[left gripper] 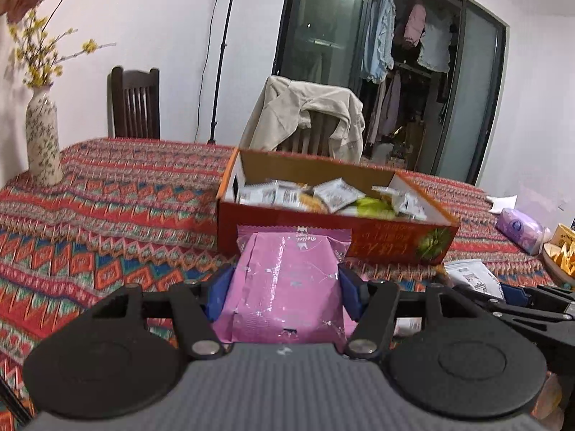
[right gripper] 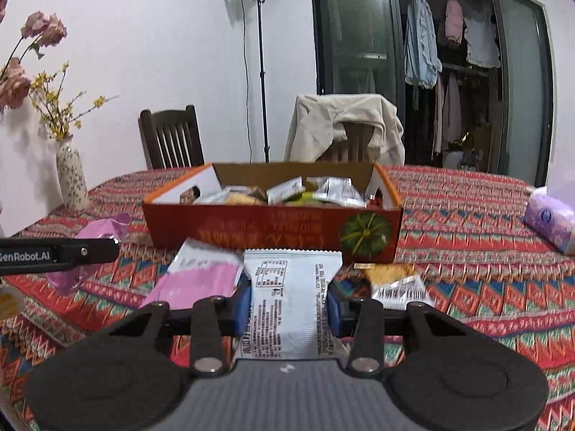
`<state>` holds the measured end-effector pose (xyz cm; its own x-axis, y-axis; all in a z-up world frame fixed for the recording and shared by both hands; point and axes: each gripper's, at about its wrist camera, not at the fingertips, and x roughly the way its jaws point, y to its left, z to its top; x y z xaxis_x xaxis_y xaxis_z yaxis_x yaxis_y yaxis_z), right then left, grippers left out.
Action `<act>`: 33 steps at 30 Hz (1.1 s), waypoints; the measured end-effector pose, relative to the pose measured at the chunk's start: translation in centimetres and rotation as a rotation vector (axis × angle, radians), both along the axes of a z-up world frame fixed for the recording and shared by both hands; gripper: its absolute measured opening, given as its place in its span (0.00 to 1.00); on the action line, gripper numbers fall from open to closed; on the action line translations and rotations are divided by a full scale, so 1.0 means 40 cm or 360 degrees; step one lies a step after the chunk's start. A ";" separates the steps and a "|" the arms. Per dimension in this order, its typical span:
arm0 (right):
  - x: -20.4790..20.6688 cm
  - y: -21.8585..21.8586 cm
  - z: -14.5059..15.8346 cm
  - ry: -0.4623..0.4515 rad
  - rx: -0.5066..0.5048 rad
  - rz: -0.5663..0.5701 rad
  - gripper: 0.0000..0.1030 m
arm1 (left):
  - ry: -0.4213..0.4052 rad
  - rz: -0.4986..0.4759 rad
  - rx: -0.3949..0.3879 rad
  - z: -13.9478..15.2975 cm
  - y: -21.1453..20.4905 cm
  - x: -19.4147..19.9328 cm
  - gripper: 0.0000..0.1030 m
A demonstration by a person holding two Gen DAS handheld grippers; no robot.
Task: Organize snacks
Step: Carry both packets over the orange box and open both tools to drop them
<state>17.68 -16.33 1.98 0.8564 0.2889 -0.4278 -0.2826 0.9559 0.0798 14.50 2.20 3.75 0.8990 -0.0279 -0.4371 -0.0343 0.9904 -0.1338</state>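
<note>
My left gripper (left gripper: 284,287) is shut on a pink snack packet (left gripper: 287,280), held above the table just in front of the orange cardboard box (left gripper: 323,226). The box holds several snack packets (left gripper: 334,194). My right gripper (right gripper: 287,300) is shut on a white snack packet (right gripper: 287,294), held near the front of the same box (right gripper: 251,230). Another pink packet (right gripper: 201,280) and an orange-and-white packet (right gripper: 395,280) lie on the table below it. The left gripper with its pink packet (right gripper: 100,231) shows at the left of the right wrist view.
The table wears a red patterned cloth (left gripper: 125,194). A flower vase (left gripper: 43,136) stands at the far left. A purple tissue pack (right gripper: 550,219) lies at the right. A bowl of chips (left gripper: 560,258) sits at the right edge. Two chairs (right gripper: 172,140) stand behind the table.
</note>
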 end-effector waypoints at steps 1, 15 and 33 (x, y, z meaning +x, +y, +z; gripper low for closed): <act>0.006 -0.002 0.005 -0.0016 0.0004 0.0003 0.39 | -0.0011 -0.0001 -0.0002 0.010 -0.002 0.009 0.61; 0.178 -0.022 0.122 -0.0159 0.0064 -0.0033 0.39 | -0.0129 0.0009 0.0036 0.151 -0.044 0.185 0.61; 0.460 -0.012 0.142 -0.0150 0.0110 -0.0138 0.39 | -0.0172 0.0038 0.0085 0.169 -0.091 0.448 0.61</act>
